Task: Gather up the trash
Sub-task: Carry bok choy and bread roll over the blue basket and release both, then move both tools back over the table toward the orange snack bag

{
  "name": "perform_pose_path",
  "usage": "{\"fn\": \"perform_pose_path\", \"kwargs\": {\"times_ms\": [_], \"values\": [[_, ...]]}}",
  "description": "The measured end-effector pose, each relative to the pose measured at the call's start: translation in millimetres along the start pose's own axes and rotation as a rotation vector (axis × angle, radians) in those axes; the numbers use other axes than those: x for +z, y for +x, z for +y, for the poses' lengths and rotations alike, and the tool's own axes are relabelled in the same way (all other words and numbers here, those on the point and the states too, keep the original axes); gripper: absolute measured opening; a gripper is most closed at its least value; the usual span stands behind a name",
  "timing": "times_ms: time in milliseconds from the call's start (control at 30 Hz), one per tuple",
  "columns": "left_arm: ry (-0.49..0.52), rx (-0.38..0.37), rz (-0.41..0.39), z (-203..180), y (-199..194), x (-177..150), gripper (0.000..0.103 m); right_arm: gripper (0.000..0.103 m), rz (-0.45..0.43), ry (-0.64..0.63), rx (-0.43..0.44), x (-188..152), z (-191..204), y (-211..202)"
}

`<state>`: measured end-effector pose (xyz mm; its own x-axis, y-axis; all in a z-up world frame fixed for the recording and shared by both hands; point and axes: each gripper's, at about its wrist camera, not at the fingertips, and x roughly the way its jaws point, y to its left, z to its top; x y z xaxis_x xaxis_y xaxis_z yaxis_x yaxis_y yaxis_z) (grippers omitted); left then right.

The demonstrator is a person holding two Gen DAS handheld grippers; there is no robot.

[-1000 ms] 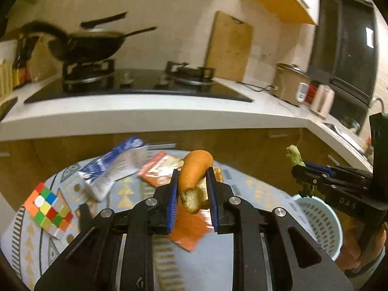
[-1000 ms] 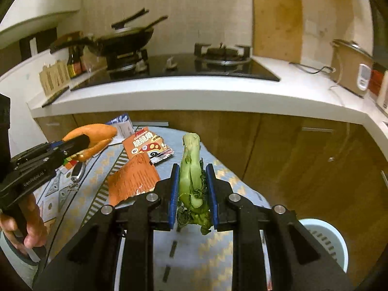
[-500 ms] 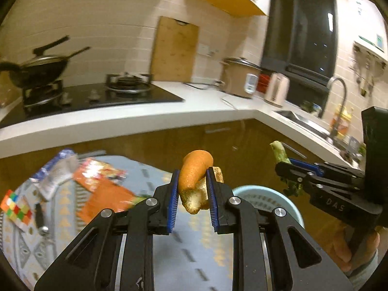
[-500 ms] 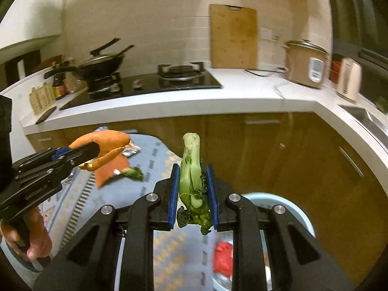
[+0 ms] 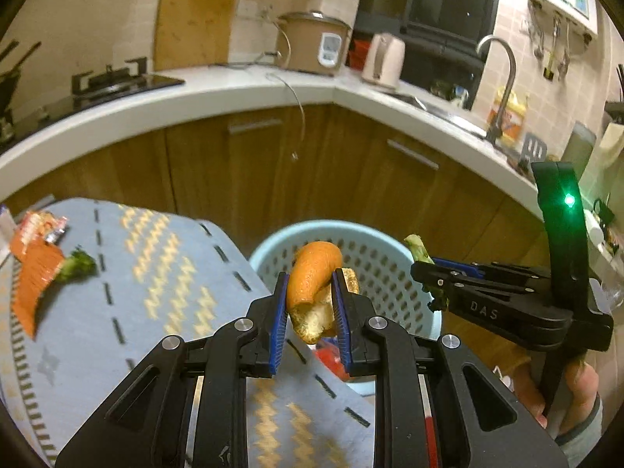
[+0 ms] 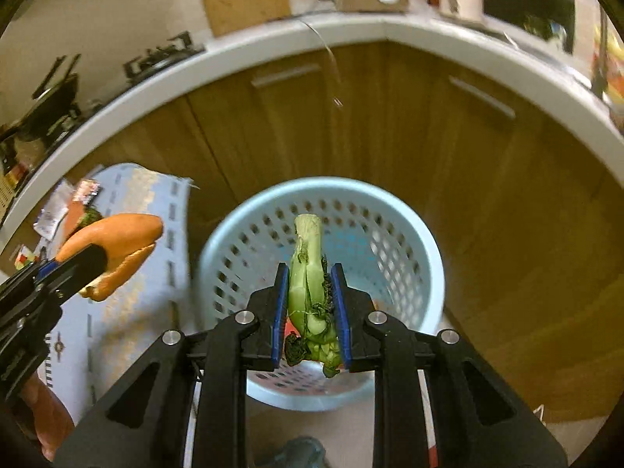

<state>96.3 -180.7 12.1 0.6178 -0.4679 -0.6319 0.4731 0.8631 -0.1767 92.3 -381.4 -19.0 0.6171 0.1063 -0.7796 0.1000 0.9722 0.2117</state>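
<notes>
Above the pale blue perforated plastic basket [image 6: 390, 210], our right gripper [image 6: 310, 308] pinches a green vegetable stalk [image 6: 308, 273] and our left gripper [image 5: 310, 312] an orange peel [image 5: 314, 269], which we risk dropping onto the blue patterned mat [image 5: 163, 273] beside the rim.

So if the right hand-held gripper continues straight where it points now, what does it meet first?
Probably the light-blue perforated basket: the right hand-held gripper, shut on the green vegetable stalk, points into its opening.

Wooden cutting board [image 5: 193, 15] at eleven o'clock leans on the tiled wall; rice cooker [image 5: 314, 43] at twelve; kettle [image 5: 382, 60] just beside it; faucet [image 5: 503, 82] at two; wooden cabinets [image 5: 249, 163] beneath the white counter [image 5: 117, 111].
</notes>
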Motion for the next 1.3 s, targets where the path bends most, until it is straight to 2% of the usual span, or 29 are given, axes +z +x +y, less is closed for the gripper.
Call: {"fn": "perform_pose_path", "kwargs": {"times_ms": [233, 367, 400, 433, 500, 567, 933, 1133, 1300], "values": [[0.001, -0.013, 0.055, -1, 19, -7, 0.023, 0.020, 0.052, 0.088, -0.006, -10, -24, 22], [-0.004, -0.002, 0.053, 3, 17, -9, 0.026, 0.021, 0.060, 0.102, -0.006, -11, -28, 25], [-0.006, -0.005, 0.050, 4, 15, -9, 0.031, 0.022, 0.065, 0.106, -0.006, -11, -29, 26], [-0.015, -0.009, 0.047, 6, 14, -8, 0.039, 0.025, 0.067, 0.109, -0.003, -10, -29, 27], [-0.024, -0.003, 0.031, 9, 9, -7, 0.046, 0.033, 0.065, 0.117, 0.002, -10, -29, 27], [-0.024, -0.004, 0.029, 10, 8, -6, 0.046, 0.047, 0.051, 0.123, 0.006, -10, -30, 24], [-0.056, 0.010, 0.014, 24, -3, -6, 0.047, 0.047, 0.010, 0.058, 0.017, -3, -6, 11], [-0.085, 0.026, -0.001, 39, -14, -7, 0.047, 0.047, -0.011, -0.006, 0.037, 3, 22, 5], [-0.096, 0.069, -0.030, 59, -32, -5, 0.049, 0.047, -0.030, -0.063, 0.071, 12, 53, -1]]}}
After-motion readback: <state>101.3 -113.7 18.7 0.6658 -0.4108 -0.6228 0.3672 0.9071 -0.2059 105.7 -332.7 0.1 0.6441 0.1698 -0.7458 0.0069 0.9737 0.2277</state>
